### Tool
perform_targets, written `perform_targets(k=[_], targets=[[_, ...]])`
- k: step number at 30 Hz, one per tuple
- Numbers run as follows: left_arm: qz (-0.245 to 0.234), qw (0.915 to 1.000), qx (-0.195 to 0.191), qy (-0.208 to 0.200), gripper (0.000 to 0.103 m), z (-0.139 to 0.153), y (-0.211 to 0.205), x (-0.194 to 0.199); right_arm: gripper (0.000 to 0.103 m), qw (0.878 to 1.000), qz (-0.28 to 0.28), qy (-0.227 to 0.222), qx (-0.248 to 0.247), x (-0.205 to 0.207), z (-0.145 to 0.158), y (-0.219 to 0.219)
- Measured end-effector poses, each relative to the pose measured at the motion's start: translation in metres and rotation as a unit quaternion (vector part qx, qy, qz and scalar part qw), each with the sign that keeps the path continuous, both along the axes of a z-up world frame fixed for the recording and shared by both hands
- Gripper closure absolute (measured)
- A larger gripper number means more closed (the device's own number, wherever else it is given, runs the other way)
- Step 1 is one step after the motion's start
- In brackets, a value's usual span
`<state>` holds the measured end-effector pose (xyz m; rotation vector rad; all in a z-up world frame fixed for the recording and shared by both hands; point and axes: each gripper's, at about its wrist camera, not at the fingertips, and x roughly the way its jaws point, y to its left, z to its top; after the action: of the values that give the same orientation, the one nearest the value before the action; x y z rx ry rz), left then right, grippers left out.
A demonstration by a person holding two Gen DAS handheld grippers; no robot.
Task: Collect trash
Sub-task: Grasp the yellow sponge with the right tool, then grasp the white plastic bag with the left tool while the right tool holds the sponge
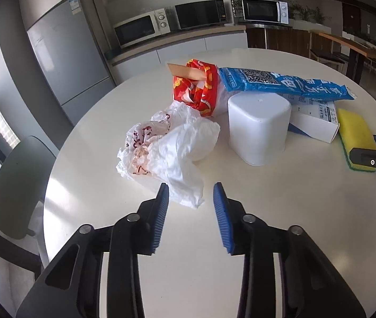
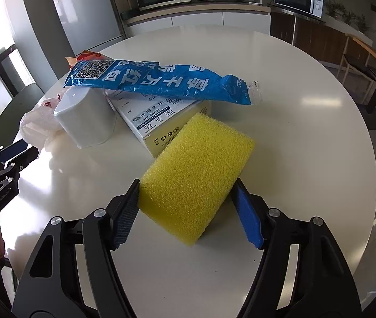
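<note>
Centre: you have the upturned tub (image 1: 259,129) on the surface (image 1: 267,225).
9 o'clock of tub: crumpled bag (image 1: 166,145).
12 o'clock: snack packet (image 1: 201,90), behind the bag.
1 o'clock: long wrapper (image 1: 286,83), lying over tub and carton (image 1: 317,122).
3 o'clock: sponge (image 1: 354,132), just beside the carton.

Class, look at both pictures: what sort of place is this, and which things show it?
Probably an office pantry or shared break room: three microwaves on a counter, a tall refrigerator, and a round white table strewn with wrappers.
</note>
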<state>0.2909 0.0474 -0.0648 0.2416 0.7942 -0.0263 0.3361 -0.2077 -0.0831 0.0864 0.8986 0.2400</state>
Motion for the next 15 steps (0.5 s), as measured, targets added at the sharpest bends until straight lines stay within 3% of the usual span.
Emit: perform_targets(k=[4, 9, 12, 13, 14, 15], targets=[[0.005, 0.9999, -0.006, 0.008, 0.100, -0.002, 0.006, -0.002, 0.048, 1.000, -0.006, -0.009, 0.014, -0.001, 0.000, -0.009], [0.007, 0.9995, -0.031, 0.000, 0.103, 0.004, 0.011, -0.009, 0.050, 0.999, 0.004, -0.022, 0.030, -0.014, 0.006, -0.018], [0.002, 0.9996, -0.023, -0.016, 0.099, 0.008, 0.007, -0.017, 0.049, 0.999, 0.011, -0.019, 0.036, -0.022, 0.005, -0.023], [0.005, 0.9996, -0.016, -0.024, 0.082, 0.011, 0.006, -0.020, 0.049, 0.999, 0.012, -0.019, 0.036, -0.023, 0.005, -0.024], [0.011, 0.9994, -0.009, -0.033, 0.036, 0.015, 0.004, -0.022, 0.049, 0.999, 0.013, -0.019, 0.036, -0.026, 0.005, -0.025], [0.014, 0.9984, -0.006, -0.055, 0.017, 0.021, 0.002, -0.024, 0.049, 0.999, 0.014, -0.018, 0.037, -0.028, 0.004, -0.026]])
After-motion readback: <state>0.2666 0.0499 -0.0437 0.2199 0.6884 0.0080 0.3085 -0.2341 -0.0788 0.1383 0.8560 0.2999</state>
